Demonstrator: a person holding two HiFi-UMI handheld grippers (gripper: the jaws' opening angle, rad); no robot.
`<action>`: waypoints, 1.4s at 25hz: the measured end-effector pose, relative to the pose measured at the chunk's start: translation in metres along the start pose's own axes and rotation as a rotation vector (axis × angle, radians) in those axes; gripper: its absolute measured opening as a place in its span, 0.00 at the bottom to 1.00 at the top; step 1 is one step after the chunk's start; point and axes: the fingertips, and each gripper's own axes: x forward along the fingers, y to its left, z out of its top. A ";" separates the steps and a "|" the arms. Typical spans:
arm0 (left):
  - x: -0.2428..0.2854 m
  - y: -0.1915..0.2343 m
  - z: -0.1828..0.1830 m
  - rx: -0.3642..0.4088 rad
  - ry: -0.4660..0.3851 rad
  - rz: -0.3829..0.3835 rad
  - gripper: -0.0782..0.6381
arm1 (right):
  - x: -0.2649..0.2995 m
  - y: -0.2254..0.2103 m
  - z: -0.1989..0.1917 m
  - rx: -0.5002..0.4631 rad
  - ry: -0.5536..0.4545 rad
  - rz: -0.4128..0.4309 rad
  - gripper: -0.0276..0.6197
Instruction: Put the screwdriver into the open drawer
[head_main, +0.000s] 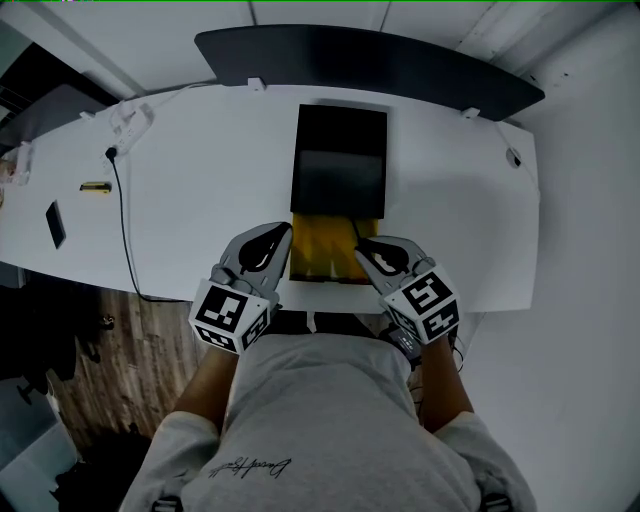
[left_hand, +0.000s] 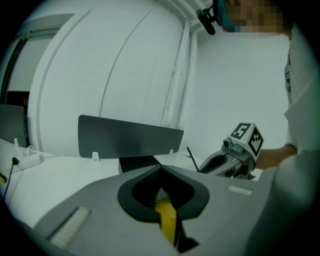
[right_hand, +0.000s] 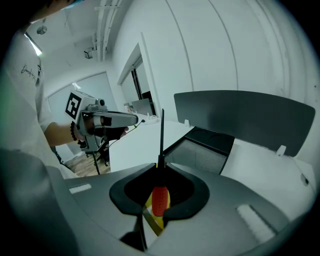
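Clamped on the screwdriver's (right_hand: 160, 200) red handle with the right gripper's (right_hand: 161, 169) jaws, shaft pointing straight away, toward top of frame. Left gripper (left_hand: 160, 170) pinched shut on nothing. Can only spot the handle in the right gripper view. Only getting the yellow open drawer (head_main: 318, 258), lower centre at the counter (head_main: 200, 200) edge, from the head view.

Red-handled screwdriver (right_hand: 159, 200); yellow drawer (head_main: 318, 252); white table (head_main: 200, 200).

a black phone (head_main: 56, 224) and power strip (head_main: 130, 120) lie on the white table (head_main: 200, 190).
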 end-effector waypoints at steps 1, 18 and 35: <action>0.000 0.001 -0.001 -0.003 0.001 -0.003 0.11 | 0.002 0.001 -0.001 -0.003 0.006 -0.001 0.16; 0.007 0.017 -0.027 -0.033 0.028 -0.020 0.11 | 0.038 0.006 -0.027 -0.070 0.145 -0.009 0.16; 0.015 0.037 -0.058 -0.051 0.068 -0.017 0.11 | 0.080 0.003 -0.069 -0.171 0.307 -0.008 0.16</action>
